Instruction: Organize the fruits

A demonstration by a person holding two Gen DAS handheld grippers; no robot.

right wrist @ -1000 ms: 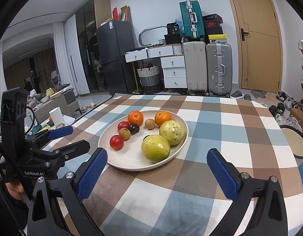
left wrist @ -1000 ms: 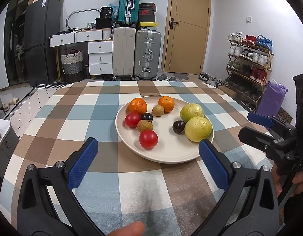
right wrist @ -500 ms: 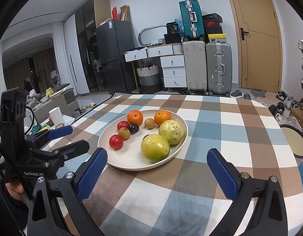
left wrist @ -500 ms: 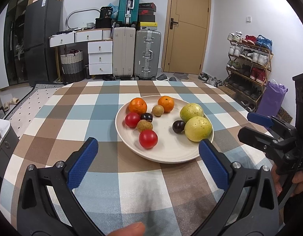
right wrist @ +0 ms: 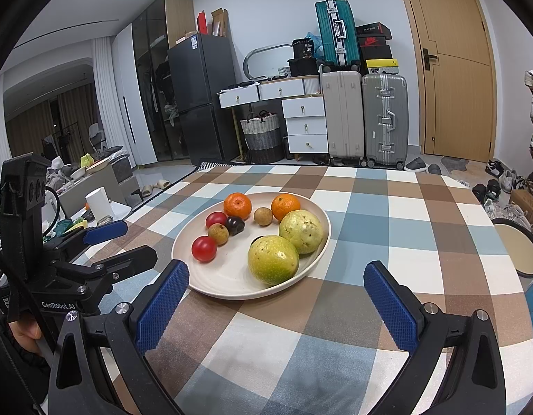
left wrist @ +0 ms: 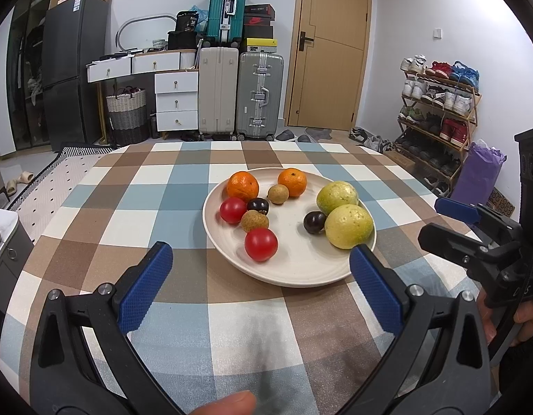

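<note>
Left tongs spread wide, empty, above near edge of checked tabletop. Right tongs likewise spread wide, gripping nothing, beside them toward right edge. Cream plate sits near tabletop centre, just beyond both tongs. On plate: two oranges at far rim, two green guavas touching each other on side toward right edge, dark plum against nearer guava, two red tomatoes, second plum and two small brown fruits clustered on opposite side.
</note>
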